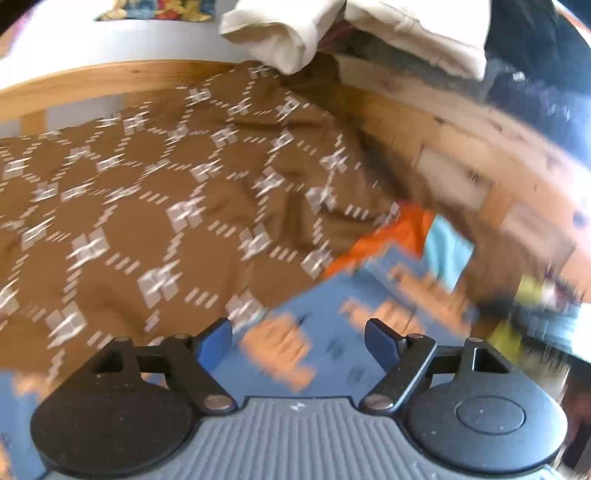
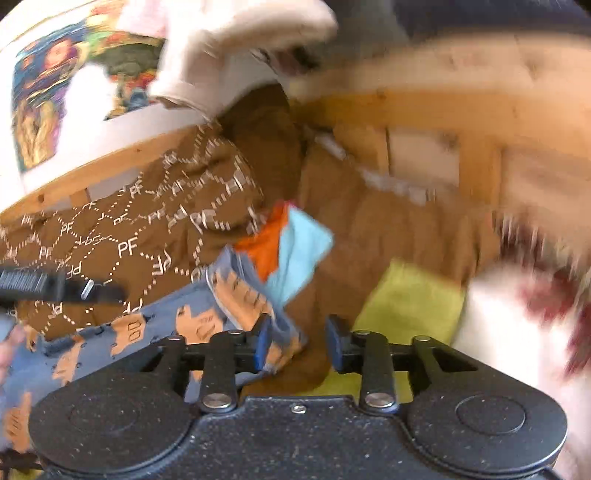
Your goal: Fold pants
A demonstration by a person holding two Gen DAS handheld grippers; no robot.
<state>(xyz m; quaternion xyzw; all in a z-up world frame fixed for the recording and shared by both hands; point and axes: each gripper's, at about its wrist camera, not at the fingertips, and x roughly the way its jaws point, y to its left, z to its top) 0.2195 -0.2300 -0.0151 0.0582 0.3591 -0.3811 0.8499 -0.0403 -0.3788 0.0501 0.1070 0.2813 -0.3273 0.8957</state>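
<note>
The pants [image 1: 354, 295] are blue with orange hand prints and lie on a brown patterned bedspread [image 1: 155, 192]. They show in the right wrist view [image 2: 155, 332] too, with an orange and light-blue part [image 2: 291, 251] bunched at their far end. My left gripper [image 1: 299, 341] is open just above the pants, holding nothing. My right gripper [image 2: 298, 343] is open, its left finger touching the pants' bunched edge. The left gripper's tip [image 2: 55, 286] shows at the left of the right wrist view. Both views are motion-blurred.
A wooden bed frame [image 1: 461, 147] runs along the far and right sides. Cream clothes [image 1: 332, 33] hang over its corner. A yellow-green cloth [image 2: 410, 306] and a white and dark-red fabric [image 2: 535, 306] lie at the right. A colourful picture [image 2: 48, 110] hangs on the white wall.
</note>
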